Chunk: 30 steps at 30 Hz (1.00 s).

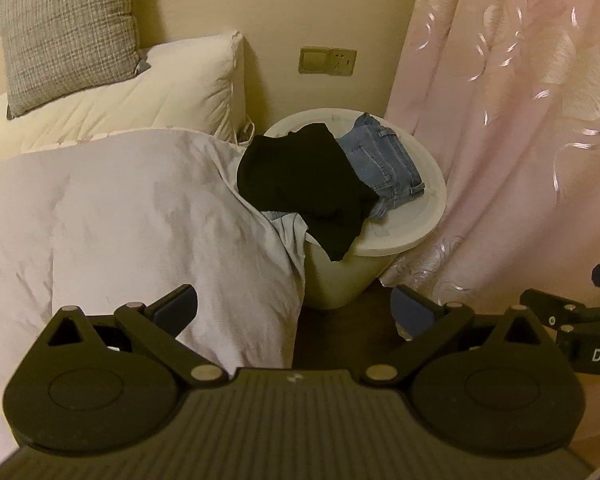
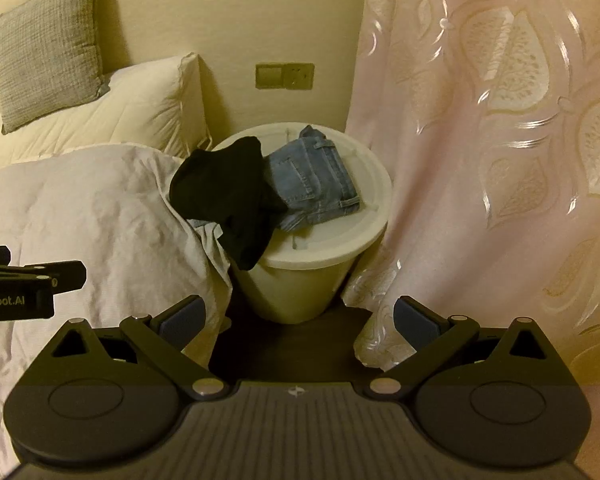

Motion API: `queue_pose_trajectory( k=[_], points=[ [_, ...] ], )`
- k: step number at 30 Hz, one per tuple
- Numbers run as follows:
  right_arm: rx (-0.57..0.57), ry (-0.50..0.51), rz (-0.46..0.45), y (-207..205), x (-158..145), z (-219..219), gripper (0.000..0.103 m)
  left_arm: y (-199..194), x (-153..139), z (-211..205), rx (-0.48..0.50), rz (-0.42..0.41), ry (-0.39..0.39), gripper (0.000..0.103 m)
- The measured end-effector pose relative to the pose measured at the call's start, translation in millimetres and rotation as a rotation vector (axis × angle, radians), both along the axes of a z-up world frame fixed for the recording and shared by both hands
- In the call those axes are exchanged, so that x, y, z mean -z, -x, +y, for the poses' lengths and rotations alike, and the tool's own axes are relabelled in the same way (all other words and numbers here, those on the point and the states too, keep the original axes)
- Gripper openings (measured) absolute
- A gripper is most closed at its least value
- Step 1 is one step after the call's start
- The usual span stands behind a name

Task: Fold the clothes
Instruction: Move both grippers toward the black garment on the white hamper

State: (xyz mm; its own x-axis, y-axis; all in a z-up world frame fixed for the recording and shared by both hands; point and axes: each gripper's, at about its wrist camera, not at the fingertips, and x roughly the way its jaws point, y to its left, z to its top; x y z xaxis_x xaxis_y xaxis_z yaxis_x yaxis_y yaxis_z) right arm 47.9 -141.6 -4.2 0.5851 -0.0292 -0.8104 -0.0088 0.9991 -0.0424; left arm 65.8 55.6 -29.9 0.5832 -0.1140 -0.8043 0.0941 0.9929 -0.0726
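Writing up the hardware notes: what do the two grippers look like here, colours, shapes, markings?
Both match. The left gripper and right gripper have matt black ribbed bodies, two round discs, black link arms with silver pins, and fingers faced with blue-grey pads. White lettering shows on their sides, partly cut off. No cables, hands or sleeves are visible.

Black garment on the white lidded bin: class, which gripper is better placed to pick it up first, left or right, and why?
Probably the left gripper. The black garment lies on the bin's bed side, almost straight ahead of its open jaws. From the right gripper it sits left of centre, nearer the jeans. The margin is small.
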Motion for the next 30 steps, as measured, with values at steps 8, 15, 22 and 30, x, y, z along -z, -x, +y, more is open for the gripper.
queue_pose_trajectory(
  k=[8, 15, 22, 30],
  points=[
    [-0.018, -0.007, 0.029, -13, 7, 12, 0.103, -5, 4, 14, -0.031, 0.011, 0.021, 0.102],
    [-0.083, -0.020, 0.035, -33, 13, 27, 0.103, -13, 11, 28, -0.083, 0.032, 0.014, 0.102],
    [-0.151, -0.033, 0.071, -64, 27, 32, 0.102, -27, 22, 38, -0.145, 0.062, 0.022, 0.102],
    [-0.183, -0.071, 0.118, -112, 56, 17, 0.100, -55, 46, 27, -0.144, 0.091, -0.011, 0.102]
  ],
)
